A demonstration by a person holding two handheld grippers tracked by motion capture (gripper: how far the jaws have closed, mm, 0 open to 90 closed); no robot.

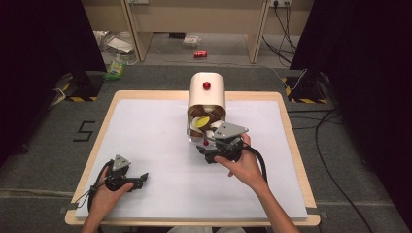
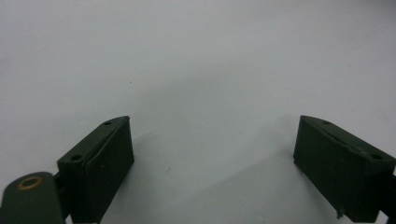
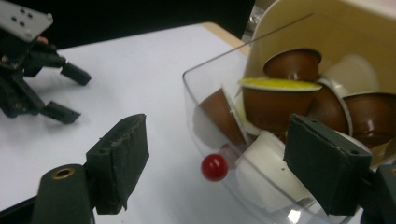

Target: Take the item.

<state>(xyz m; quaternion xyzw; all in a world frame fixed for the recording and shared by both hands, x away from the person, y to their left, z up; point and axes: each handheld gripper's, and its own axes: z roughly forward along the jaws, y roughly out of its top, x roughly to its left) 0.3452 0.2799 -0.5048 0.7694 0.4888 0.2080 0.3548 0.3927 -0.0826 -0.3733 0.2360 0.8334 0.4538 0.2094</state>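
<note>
Right gripper (image 1: 210, 151): your jaws stand apart with nothing pressed between them, at the near edge of the clear plastic drawer (image 3: 198, 100); the small red knob (image 3: 214, 167) on its front lies between them.
Left gripper (image 1: 140, 179): your jaws are wide over bare white desk (image 1: 155, 141), near left, well apart from the dispenser.
Dispenser: the cream rounded capsule dispenser (image 1: 207, 93) stands at the far middle of the desk, drawer pulled toward you.
Capsules: brown and white coffee capsules (image 3: 270, 100) are heaped in the drawer, one with a yellow lid.
</note>
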